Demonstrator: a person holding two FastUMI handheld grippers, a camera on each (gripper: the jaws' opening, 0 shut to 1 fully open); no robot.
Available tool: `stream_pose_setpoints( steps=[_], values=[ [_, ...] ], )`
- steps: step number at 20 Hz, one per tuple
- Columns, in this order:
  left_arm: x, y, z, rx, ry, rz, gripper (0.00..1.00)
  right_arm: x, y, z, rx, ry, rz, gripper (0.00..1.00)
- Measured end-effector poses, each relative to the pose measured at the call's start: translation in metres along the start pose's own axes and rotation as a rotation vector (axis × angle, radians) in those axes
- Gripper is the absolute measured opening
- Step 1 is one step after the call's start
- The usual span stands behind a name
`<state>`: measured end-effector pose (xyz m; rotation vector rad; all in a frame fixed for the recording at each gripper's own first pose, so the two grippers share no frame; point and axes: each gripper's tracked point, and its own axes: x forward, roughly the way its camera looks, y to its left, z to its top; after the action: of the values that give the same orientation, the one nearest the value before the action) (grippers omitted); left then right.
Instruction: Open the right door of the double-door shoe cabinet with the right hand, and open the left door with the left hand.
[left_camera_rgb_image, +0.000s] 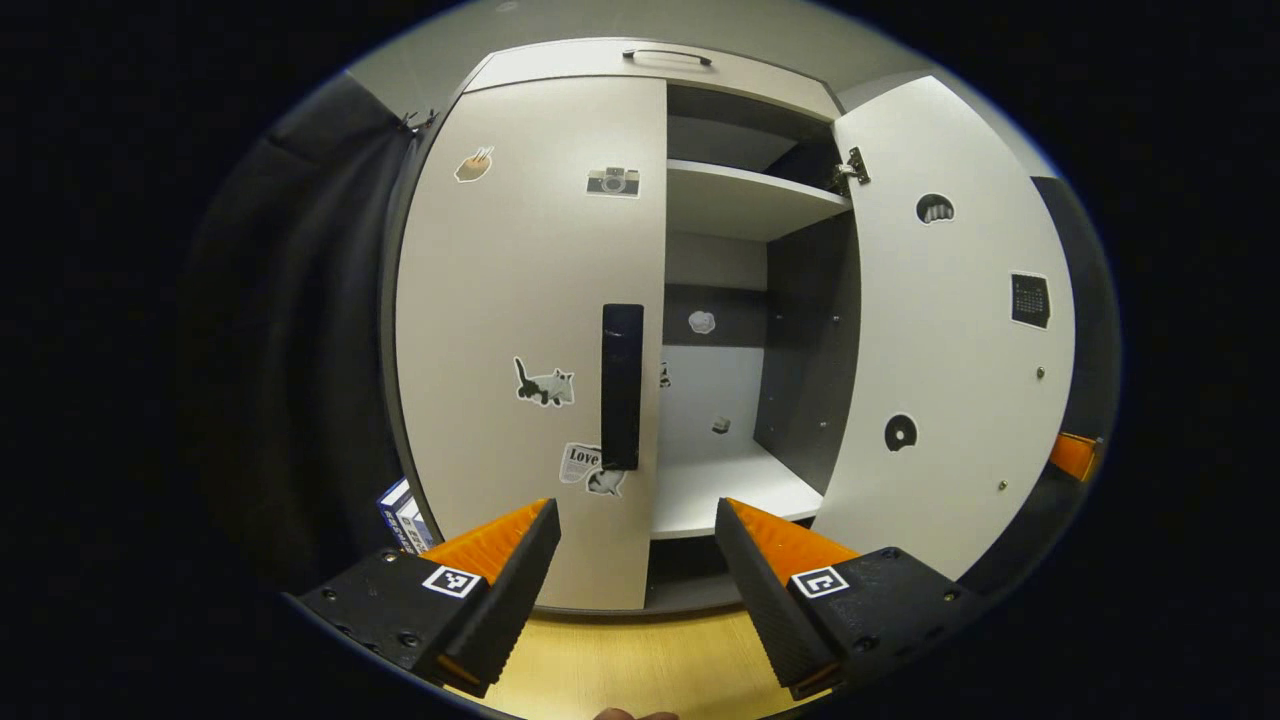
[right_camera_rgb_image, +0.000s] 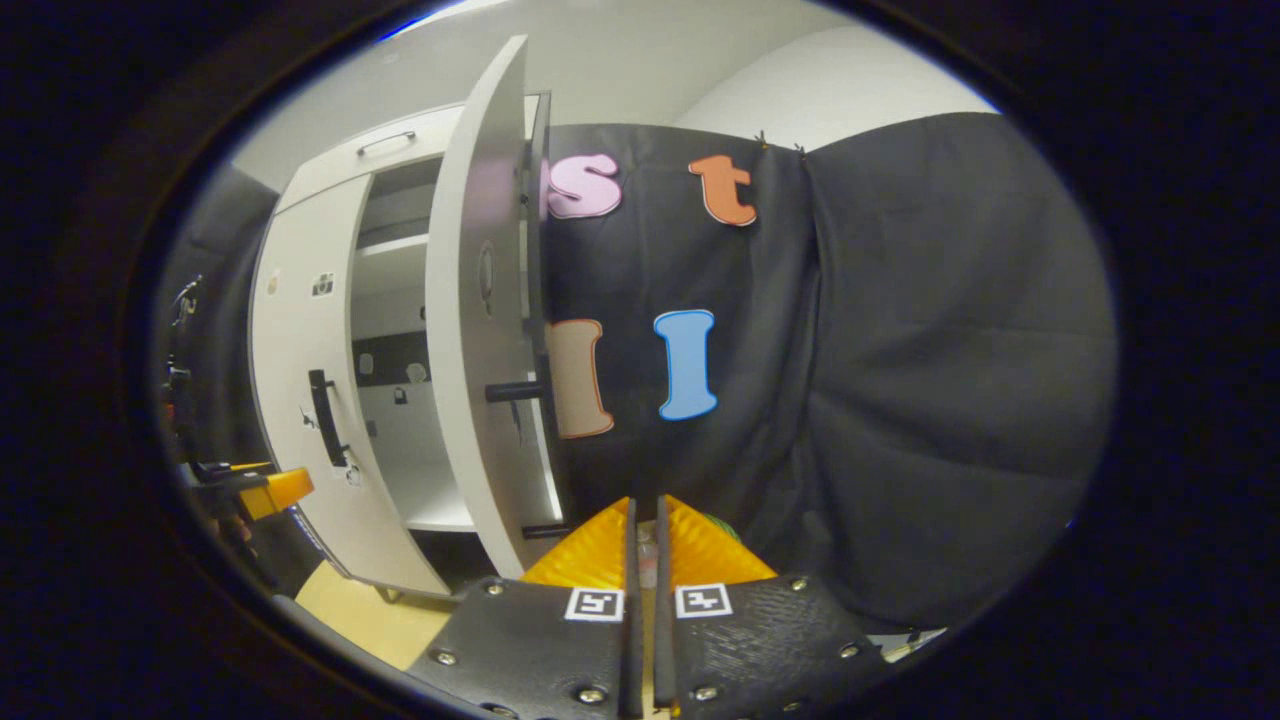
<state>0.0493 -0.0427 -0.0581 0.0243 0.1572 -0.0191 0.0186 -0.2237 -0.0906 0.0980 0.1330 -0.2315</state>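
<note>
Nearest to me, my left hand-held gripper (left_camera_rgb_image: 637, 520) stands wide open with nothing between its fingers, held above the pale wooden floor (left_camera_rgb_image: 640, 665) and aimed at the lower front of the shoe cabinet (left_camera_rgb_image: 655, 60). My right hand-held gripper (right_camera_rgb_image: 643, 520) has its fingers drawn almost together, only a thin slit between them and nothing held there; it points past the cabinet toward the dark cloth wall. Just beyond my left fingers stands the left door (left_camera_rgb_image: 520, 330), shut flat against the cabinet, with its dark vertical handle (left_camera_rgb_image: 621, 386) along its inner edge, a little above and between my fingertips but not touched. Beside it the right door (left_camera_rgb_image: 950, 340) is swung well out on its hinge, and from my right gripper view I see that door edge-on with its own handle (right_camera_rgb_image: 512, 392) sticking out, apart from my fingers. Deeper in, the opened half shows a white upper shelf (left_camera_rgb_image: 745, 195) and a lower shelf (left_camera_rgb_image: 730, 485) against a dark back panel. I judge the right door's step done and the left door's step now in hand. Next, I think I must carry the open left fingers forward and up to straddle the handle, close on it firmly, then pull outward along the door's arc rather than straight back.
</note>
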Motion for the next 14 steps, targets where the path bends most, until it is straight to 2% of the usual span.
stream_pose_setpoints(
  steps=[1, 2, 4, 5, 14],
  values=[
    [0.007, 0.002, 0.004, 0.011, -0.005, 0.002, 0.97, 0.005, -0.002, -0.002, 0.002, 0.002, -0.008, 0.13],
    [0.013, 0.002, 0.007, 0.02, -0.014, 0.006, 0.97, 0.003, -0.007, -0.002, 0.002, 0.0, -0.018, 0.17],
    [0.026, 0.002, 0.014, 0.024, -0.029, 0.008, 0.97, 0.0, -0.014, 0.0, -0.002, -0.007, -0.036, 0.41],
    [0.034, 0.002, 0.016, 0.024, -0.032, 0.008, 0.97, 0.002, -0.017, -0.001, -0.006, -0.009, -0.053, 0.6],
    [0.086, 0.006, 0.024, 0.07, -0.058, 0.036, 0.96, 0.001, -0.042, -0.006, -0.016, -0.012, -0.124, 0.66]
  ],
)
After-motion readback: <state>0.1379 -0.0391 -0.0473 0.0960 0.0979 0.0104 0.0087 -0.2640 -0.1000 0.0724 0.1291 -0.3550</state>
